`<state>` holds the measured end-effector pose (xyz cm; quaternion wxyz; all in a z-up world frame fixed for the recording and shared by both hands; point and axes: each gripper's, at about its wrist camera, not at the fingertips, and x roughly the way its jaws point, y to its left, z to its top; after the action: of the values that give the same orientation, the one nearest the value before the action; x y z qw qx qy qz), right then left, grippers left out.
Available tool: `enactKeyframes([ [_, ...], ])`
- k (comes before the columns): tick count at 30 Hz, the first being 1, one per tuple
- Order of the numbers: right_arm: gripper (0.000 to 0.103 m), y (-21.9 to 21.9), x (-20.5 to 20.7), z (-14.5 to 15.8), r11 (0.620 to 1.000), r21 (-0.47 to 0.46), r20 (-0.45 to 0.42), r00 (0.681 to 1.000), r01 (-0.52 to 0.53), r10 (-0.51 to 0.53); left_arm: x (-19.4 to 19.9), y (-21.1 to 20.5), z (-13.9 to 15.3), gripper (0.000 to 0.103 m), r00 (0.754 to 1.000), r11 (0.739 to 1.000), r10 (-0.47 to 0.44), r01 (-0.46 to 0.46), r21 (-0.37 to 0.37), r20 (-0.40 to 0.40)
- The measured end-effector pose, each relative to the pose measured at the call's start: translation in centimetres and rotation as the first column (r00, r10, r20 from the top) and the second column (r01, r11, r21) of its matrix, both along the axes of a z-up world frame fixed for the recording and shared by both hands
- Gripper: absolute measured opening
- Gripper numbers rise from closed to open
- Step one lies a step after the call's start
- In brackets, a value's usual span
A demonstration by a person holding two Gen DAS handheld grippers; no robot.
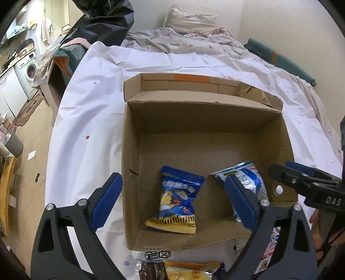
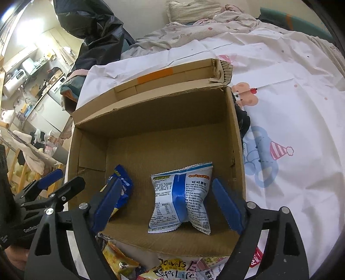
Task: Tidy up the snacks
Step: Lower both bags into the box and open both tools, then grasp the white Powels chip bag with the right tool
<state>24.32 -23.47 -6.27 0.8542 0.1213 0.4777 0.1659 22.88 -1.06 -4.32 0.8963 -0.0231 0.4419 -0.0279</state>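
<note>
An open cardboard box stands on a white sheet on a bed. On its floor lie two snack packets. The blue and yellow packet sits below my left gripper, which is open and touches nothing. The white and blue packet lies printed side up between the fingers of my right gripper; the pads stand apart from it, open. In the left wrist view this packet is partly hidden behind a blue pad. The right gripper reaches in from the right edge there.
Several loose snack packets lie on the sheet in front of the box's near wall, also seen as an orange packet. Crumpled bedding and a pillow lie beyond the box. A black bag stands far left.
</note>
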Motion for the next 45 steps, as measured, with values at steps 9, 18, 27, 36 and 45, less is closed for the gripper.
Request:
enactKeyframes([
  [9, 0.089, -0.1, -0.1, 0.2, 1.000, -0.010, 0.003, 1.000, -0.003, 0.003, -0.7, 0.3, 0.4, 0.094, 1.000, 0.999, 0.021, -0.021, 0.031, 0.018],
  [18, 0.089, 0.0, -1.2, 2.7, 1.000, 0.021, 0.083, 0.996, 0.013, -0.015, -2.5, 1.2, 2.3, 0.094, 0.994, 0.998, 0.060, -0.062, 0.021, 0.086],
  [27, 0.089, -0.8, -4.2, 3.8, 1.000, 0.006, 0.092, 0.996, -0.023, 0.023, -5.2, 3.0, 3.8, 0.097, 0.996, 0.998, 0.062, -0.060, -0.031, 0.064],
  [36, 0.089, -2.2, -9.4, 4.7, 0.999, 0.036, 0.077, 0.997, -0.008, 0.006, -9.8, 3.6, 3.7, 0.098, 0.997, 0.997, 0.080, -0.080, -0.020, -0.004],
  [45, 0.090, -2.8, -11.7, 2.5, 0.999, 0.037, -0.006, 1.000, 0.008, -0.008, -12.4, 4.3, 2.1, 0.098, 0.993, 0.997, 0.069, -0.072, -0.035, -0.100],
])
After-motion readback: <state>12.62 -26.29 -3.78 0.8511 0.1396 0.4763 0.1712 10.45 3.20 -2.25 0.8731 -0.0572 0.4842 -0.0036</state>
